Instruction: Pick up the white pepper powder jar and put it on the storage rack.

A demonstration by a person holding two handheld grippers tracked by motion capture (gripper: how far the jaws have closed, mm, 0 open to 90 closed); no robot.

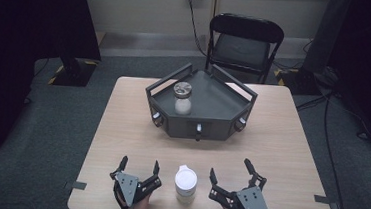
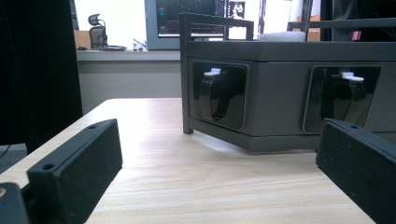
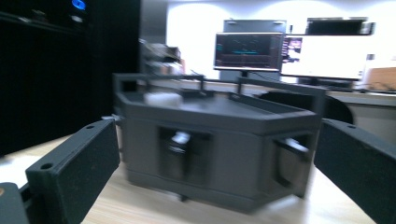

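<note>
White lidded cup [image 1: 186, 183] stands upright on the wooden table [image 1: 291, 143], between the two hand-held grippers and just beside each, touching neither. Left gripper [image 1: 138, 164] sits to the cup's left at the near table edge; its jaws are spread wide with nothing between them. In the left gripper view, bare tabletop lies between the two black jaws, and the dark grey tray [image 2: 280, 93] stands ahead of them, apart from the jaw tips.

Right gripper [image 1: 229, 168] sits to the cup's right, its jaws likewise spread wide and holding nothing. The right gripper view is blurred; it shows the tray straight ahead beyond the jaws.

The tray stands well beyond both grippers, at the far middle of the table. It has a raised rail around its rim and recessed handles in its front walls. A glass jar [image 1: 183, 100] with a metal lid stands upright inside the tray, toward its left part as seen from the grippers.

A black folding chair [image 1: 243, 44] stands beyond the table's far edge.
</note>
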